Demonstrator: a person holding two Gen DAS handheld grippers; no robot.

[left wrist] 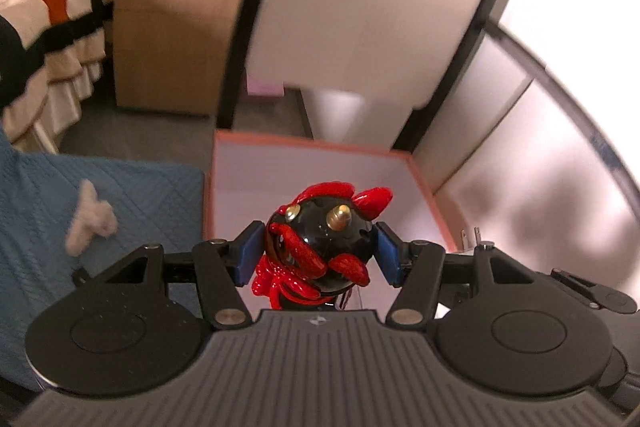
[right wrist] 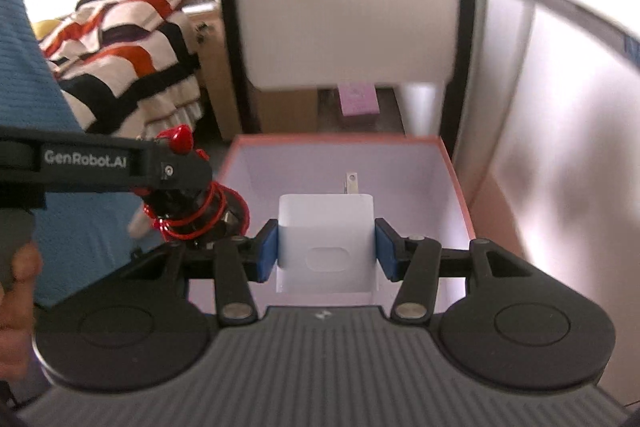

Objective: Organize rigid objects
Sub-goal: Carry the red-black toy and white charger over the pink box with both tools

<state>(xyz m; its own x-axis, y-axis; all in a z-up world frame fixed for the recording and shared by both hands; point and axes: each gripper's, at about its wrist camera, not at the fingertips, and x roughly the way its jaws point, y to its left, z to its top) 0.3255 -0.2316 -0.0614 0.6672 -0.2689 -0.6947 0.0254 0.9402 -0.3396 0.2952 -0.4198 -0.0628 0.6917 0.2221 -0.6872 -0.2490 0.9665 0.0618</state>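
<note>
Hovering over the open pink box (right wrist: pixel 456 179), my right gripper (right wrist: pixel 326 253) holds a white charger (right wrist: pixel 326 227) in its jaws, my left gripper (left wrist: pixel 316 253) a black-and-red figurine (left wrist: pixel 320 239). Next, I judge: lower both inside, release.

Glossy black figurine (left wrist: pixel 320 247) with glittery red trim and brass studs; blue pads (left wrist: pixel 247 254) on the black left hand-held gripper (left wrist: pixel 318 253). Plain white charger (right wrist: pixel 326 241). Box (right wrist: pixel 456 179): coral rim, pale lilac inside. Teal quilted cloth (left wrist: pixel 140 195); bedspread (right wrist: pixel 120 55) striped cream, orange, black.
</note>
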